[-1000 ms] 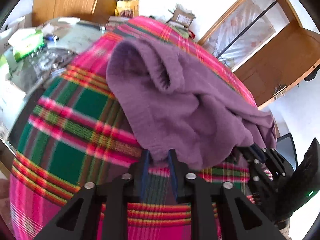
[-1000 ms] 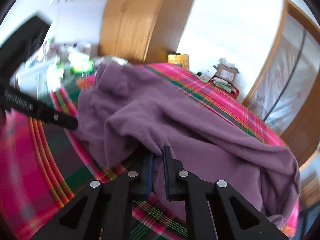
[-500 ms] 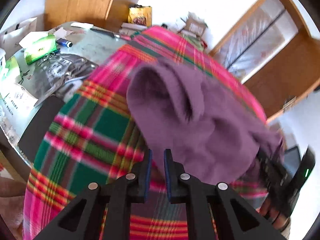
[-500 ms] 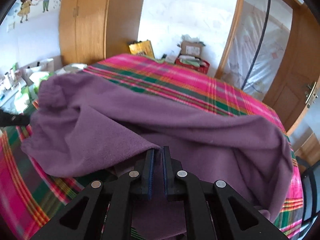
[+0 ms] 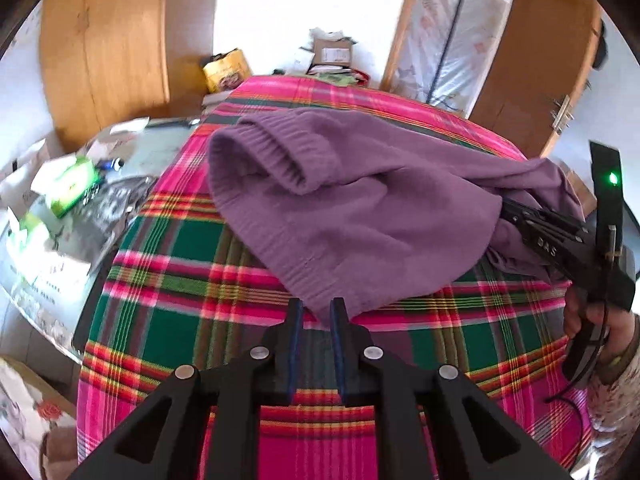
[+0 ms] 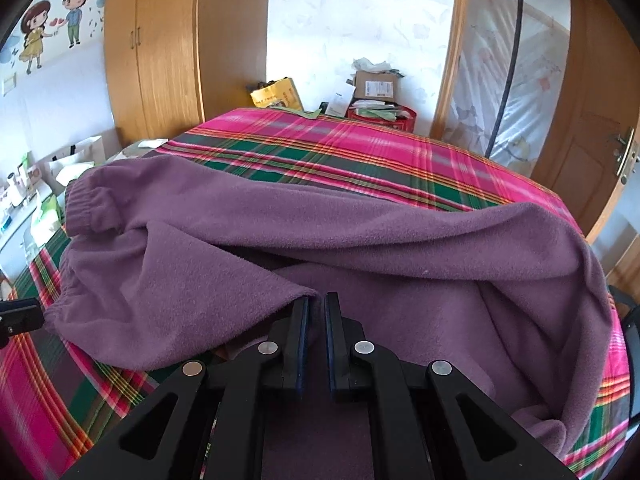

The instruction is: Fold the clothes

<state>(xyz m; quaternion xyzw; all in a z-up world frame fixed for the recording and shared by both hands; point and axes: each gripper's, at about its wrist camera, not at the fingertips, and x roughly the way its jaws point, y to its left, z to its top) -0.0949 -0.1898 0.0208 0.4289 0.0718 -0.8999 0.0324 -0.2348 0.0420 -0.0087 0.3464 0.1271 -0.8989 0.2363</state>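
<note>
The purple fleece garment (image 5: 360, 208) lies in a loose heap on a bed covered with a pink, green and yellow plaid blanket (image 5: 168, 280), its ribbed elastic opening (image 5: 276, 148) turned toward the far left of the bed. At the far left, beside the bed, a cluttered side surface (image 5: 68, 208) holds a green packet and papers. Moving right, the left gripper (image 5: 316, 312) sits at the near hem of the garment with its two blue-lined fingers (image 5: 295, 332) a narrow gap apart; a corner of the hem dips to the fingertips, but I cannot tell whether the cloth is truly pinched. Farther right in the left wrist view, the right gripper (image 5: 516, 210) reaches into the bunched far end of the garment, a person's hand (image 5: 596, 320) holding its handle. In the right wrist view its fingers (image 6: 300, 332) are almost together, and a pointed fold of the fleece (image 6: 296, 292) ends right at the tips; whether it is gripped cannot be told. Behind the bed stand a wooden wardrobe (image 6: 156, 52) and boxes (image 6: 376, 84) on the floor
</note>
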